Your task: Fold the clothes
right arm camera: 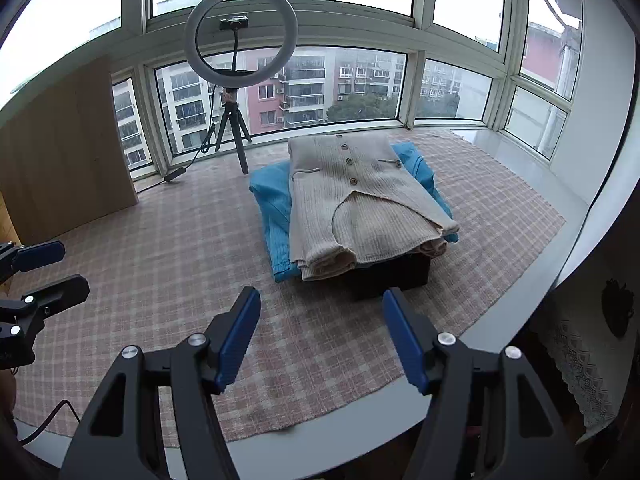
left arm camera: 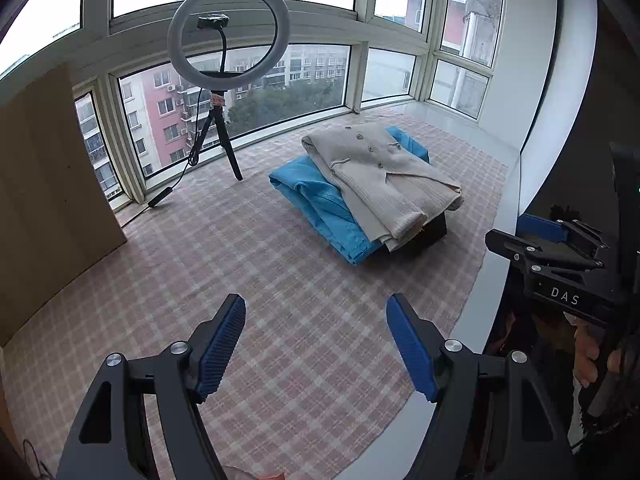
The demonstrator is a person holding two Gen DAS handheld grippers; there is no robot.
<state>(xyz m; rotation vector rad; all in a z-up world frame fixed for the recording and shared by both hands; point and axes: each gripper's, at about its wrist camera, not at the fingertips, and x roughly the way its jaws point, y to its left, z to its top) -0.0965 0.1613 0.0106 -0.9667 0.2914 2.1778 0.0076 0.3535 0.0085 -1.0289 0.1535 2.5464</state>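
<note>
Folded cardigan (right arm camera: 360,200) on blue garment (right arm camera: 272,200) (claws apart)

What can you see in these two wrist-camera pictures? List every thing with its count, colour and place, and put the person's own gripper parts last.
cardigan: one, beige knit with buttons, folded on top of the pile.
blue garment: one, blue, folded under the cardigan.
black box: one, black, under the pile of clothes.
checked cloth: one, pink and white, spread over the sill.
ring light: one, white ring on a black tripod, by the window behind the pile.
wooden panel: one, light brown, far left.
windows: several panes, pale frames, behind everything.
left gripper: one, black with blue pads, open over the cloth.
right gripper: one, black with blue pads, open before the pile.
</note>
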